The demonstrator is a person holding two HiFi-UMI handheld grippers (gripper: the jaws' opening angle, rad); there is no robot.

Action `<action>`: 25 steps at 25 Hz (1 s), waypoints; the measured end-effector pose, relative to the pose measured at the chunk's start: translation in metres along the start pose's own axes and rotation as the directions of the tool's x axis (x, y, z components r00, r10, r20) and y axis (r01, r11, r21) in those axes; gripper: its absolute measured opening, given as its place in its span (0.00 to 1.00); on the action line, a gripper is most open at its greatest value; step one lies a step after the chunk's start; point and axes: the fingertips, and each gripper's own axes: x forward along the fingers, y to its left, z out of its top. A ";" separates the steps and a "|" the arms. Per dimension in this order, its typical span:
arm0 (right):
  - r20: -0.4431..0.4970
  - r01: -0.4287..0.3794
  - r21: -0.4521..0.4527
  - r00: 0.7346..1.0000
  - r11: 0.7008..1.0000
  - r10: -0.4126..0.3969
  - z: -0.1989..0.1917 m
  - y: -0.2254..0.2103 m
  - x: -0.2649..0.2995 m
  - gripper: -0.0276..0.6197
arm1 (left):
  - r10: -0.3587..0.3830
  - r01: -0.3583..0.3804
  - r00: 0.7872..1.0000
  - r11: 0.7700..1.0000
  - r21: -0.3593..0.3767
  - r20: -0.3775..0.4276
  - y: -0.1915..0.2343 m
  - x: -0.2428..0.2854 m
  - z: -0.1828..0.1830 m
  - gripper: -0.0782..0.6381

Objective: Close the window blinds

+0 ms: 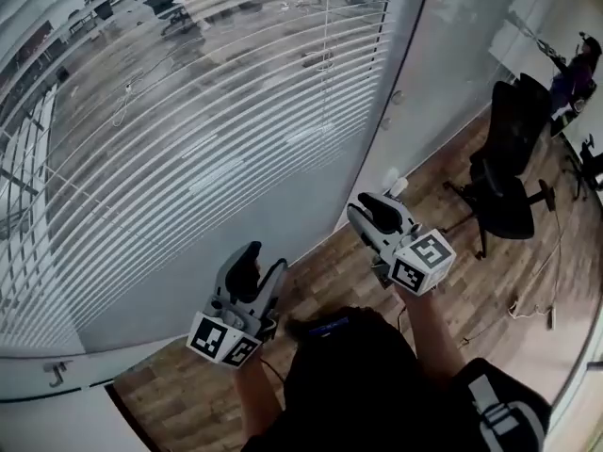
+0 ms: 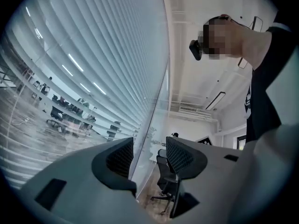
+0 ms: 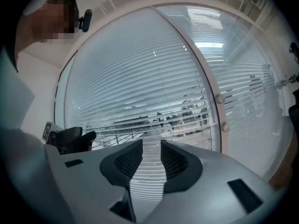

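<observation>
So, blinds [image 1: 188,158]: they fill the big glass pane ahead of both grippers. The slats are tilted open and the room beyond shows between them, so closing is not yet done.
Post [image 1: 412,26]: upright frame at the pane's right edge, nearer the right gripper than the left.
Left gripper [image 1: 259,269]: jaws apart with nothing between them, held low and short of the glass. It is best kept clear while the other one works.
Right gripper [image 1: 382,210]: jaws apart and empty, pointed at the slats just left of the post. It looks the better placed to reach the controls.
Cord [image 1: 326,22]: thin line hanging in the upper pane. I cannot tell whether it is on this side of the glass.
Knobs [image 3: 219,98]: two small round ones on the post, one above the other, probably the slat control. Approach one squarely, close the jaws across its sides, then turn slowly until the gaps between the slats vanish.
</observation>
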 end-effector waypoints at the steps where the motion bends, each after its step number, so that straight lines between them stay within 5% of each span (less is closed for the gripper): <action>1: -0.010 0.018 -0.015 1.000 1.000 -0.018 -0.002 -0.001 -0.001 0.23 | -0.010 0.010 1.000 1.000 -0.007 -0.003 0.003 0.001 -0.001 0.43; 13: 0.037 0.186 -0.183 0.982 0.965 -0.183 0.033 -0.081 0.004 0.23 | -0.030 0.033 0.997 0.999 0.043 -0.077 0.013 0.058 -0.010 0.43; 22: 0.092 0.323 -0.464 0.944 0.825 -0.318 0.079 -0.156 0.017 0.23 | 0.032 -0.013 0.988 0.993 0.119 -0.154 0.012 0.108 -0.018 0.43; 25: 0.073 0.306 -0.506 0.947 0.806 -0.313 0.084 -0.174 0.028 0.23 | 0.037 -0.018 0.987 0.992 0.121 -0.157 0.010 0.122 -0.018 0.43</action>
